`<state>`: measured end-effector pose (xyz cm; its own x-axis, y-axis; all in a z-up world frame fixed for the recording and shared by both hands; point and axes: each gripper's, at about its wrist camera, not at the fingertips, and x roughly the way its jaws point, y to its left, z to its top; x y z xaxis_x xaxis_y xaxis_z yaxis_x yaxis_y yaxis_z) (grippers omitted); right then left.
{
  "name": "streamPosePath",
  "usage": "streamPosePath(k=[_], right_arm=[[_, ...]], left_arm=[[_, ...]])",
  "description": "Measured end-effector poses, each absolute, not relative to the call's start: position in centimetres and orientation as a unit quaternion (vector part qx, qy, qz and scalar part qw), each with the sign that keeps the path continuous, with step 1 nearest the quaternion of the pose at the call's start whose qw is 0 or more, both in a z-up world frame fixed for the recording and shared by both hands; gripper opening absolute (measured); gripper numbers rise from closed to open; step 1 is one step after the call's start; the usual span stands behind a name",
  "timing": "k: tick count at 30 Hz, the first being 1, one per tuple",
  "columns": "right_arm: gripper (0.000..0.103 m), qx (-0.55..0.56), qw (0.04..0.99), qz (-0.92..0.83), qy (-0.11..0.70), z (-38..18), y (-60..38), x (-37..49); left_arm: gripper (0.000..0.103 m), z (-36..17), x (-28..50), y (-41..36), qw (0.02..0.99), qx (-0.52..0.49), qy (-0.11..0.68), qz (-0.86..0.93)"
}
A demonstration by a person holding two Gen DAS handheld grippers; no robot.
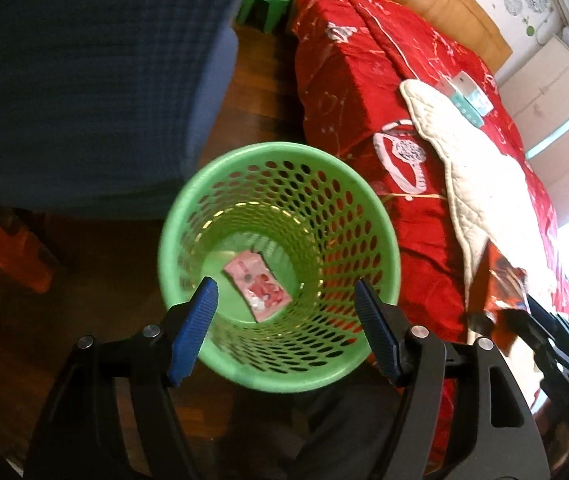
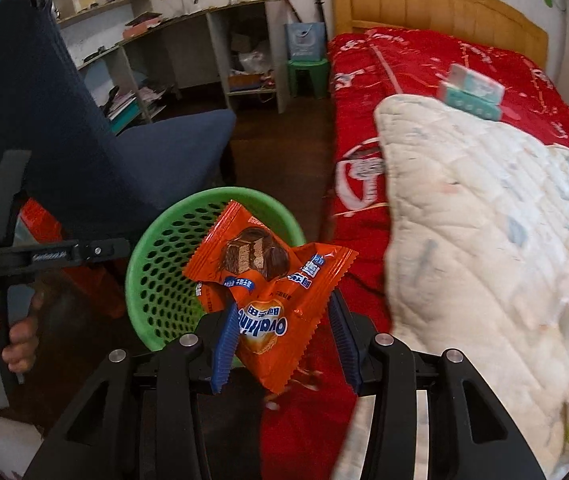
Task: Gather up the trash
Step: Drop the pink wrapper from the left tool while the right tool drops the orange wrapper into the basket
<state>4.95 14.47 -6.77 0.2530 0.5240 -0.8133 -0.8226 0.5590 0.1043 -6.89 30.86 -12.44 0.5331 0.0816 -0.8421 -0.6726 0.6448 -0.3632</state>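
Landmark: green basket. Left tongs are hovering over its mouth, spread wide, gripping nothing; a pink wrapper is lying on its bottom. Right tongs, just beside its rim toward the red-covered bed, are clamping an orange snack wrapper.

One green basket; one pink wrapper inside; two orange wrappers; one green stool.

Left wrist view: steeply down, close above the green basket. Right wrist view: obliquely down toward the bed. Both share basket and bed.
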Motion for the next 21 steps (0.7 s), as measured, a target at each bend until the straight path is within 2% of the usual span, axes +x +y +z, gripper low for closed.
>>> streamPosePath(k=[7,11,13,21], right_arm=[[0.048,-0.151,0.75,0.452,0.458,-8.7,18.5,4.6],[0.058,-0.12,0.736,0.47,0.472,-9.3,19.8,4.2],[0.066,-0.11,0.732,0.476,0.475,-9.3,20.2,3.9],[0.069,-0.102,0.743,0.464,0.471,-8.7,18.2,3.8]], left_arm=[[0.071,-12.2,-9.1,32.0,0.802,-0.361,0.405,0.251],[0.071,-12.2,-9.3,32.2,0.801,-0.366,0.401,0.251],[0.071,-12.2,-9.2,32.3,0.802,-0.367,0.4,0.25],[0.071,-11.9,-8.2,31.2,0.807,-0.363,0.401,0.238]])
